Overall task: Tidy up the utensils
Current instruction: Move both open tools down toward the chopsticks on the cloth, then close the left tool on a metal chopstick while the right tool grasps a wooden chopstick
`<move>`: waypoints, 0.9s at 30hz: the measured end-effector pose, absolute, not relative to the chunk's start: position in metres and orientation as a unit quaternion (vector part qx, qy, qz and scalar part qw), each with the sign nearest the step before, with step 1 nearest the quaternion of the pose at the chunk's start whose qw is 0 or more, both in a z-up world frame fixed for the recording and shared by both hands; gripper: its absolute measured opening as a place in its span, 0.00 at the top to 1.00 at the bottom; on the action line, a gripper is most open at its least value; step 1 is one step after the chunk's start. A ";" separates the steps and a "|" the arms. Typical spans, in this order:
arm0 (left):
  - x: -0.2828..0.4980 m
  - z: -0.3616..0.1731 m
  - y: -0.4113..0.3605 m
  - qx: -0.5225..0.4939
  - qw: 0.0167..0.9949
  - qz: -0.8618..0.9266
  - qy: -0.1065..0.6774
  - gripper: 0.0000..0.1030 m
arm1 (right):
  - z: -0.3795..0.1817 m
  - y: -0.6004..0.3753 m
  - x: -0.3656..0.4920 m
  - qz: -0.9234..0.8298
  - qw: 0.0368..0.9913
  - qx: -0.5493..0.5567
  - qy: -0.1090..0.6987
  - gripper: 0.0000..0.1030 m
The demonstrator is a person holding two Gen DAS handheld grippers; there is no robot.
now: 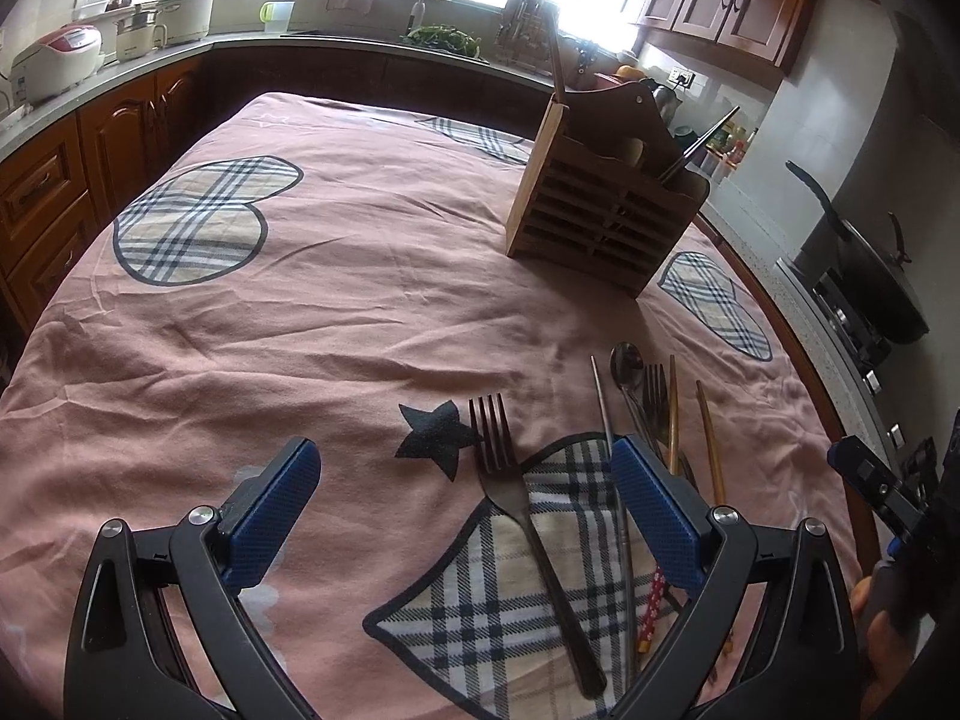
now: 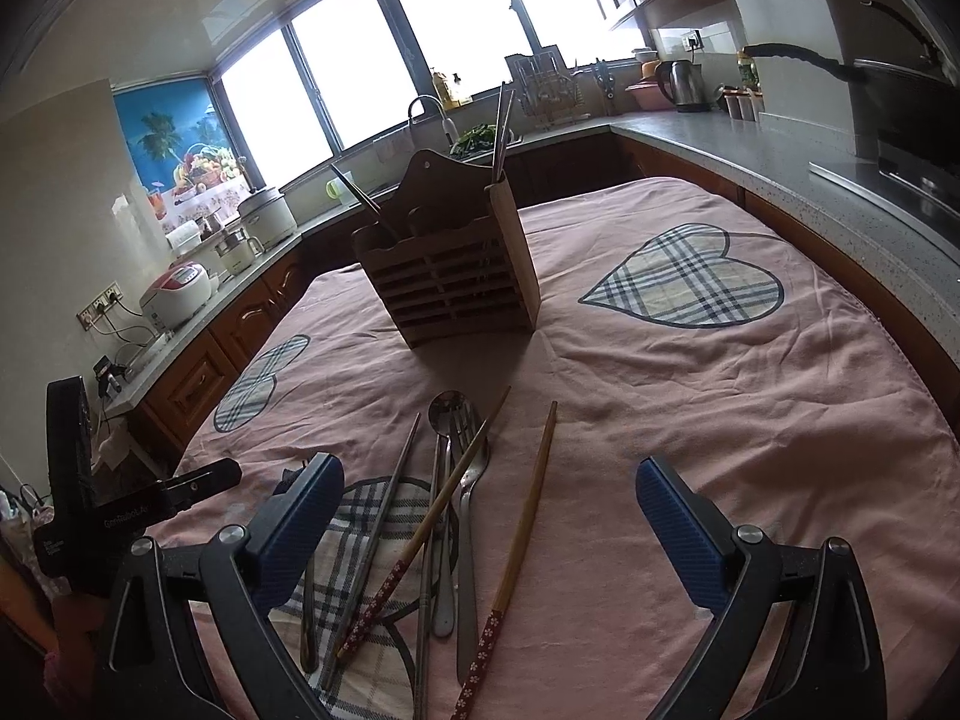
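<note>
Left wrist view: I note left gripper [image 1: 465, 501] spread wide, empty, dark fork [image 1: 528, 531] lying between its fingers on pink tablecloth [image 1: 360, 312]; wooden utensil holder [image 1: 606, 210] ahead, right.

Right wrist view: I note right gripper [image 2: 489, 507] spread wide, empty; spoon [image 2: 447, 414], chopsticks [image 2: 522, 528] heaped between fingers; holder ahead.

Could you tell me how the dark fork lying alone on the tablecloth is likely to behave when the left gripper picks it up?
The dark fork looks like rigid metal, so it should stay stiff. It lies flat on the soft tablecloth, so the fingers may pinch fabric too. Its smooth, narrow handle could pivot or slip if gripped near one end. The left gripper is open around it.
</note>
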State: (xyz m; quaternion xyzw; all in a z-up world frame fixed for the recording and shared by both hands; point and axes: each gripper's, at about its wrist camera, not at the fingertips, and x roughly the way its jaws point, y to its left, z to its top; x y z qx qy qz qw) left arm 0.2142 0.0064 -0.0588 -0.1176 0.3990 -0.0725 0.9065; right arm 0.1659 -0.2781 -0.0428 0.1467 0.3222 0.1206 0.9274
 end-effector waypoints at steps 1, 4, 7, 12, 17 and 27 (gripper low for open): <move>0.217 -0.059 0.003 -0.114 0.906 -0.076 0.401 0.03 | -0.045 -0.279 0.169 0.121 0.926 0.149 0.326 0.07; 0.225 -0.057 -0.009 -0.101 0.905 -0.088 0.403 0.03 | -0.052 -0.280 0.178 0.118 0.920 0.148 0.342 0.17; 0.236 -0.055 -0.025 -0.076 0.904 -0.099 0.408 0.05 | -0.060 -0.280 0.191 0.118 0.912 0.150 0.363 0.28; 0.262 -0.060 -0.052 -0.036 0.894 -0.115 0.431 0.17 | -0.073 -0.282 0.213 0.116 0.899 0.157 0.391 0.44; 0.286 -0.071 -0.070 -0.020 0.879 -0.130 0.458 0.26 | -0.078 -0.286 0.230 0.113 0.892 0.163 0.405 0.51; 0.321 -0.098 -0.104 0.015 0.850 -0.158 0.502 0.51 | -0.090 -0.290 0.262 0.107 0.879 0.167 0.434 0.66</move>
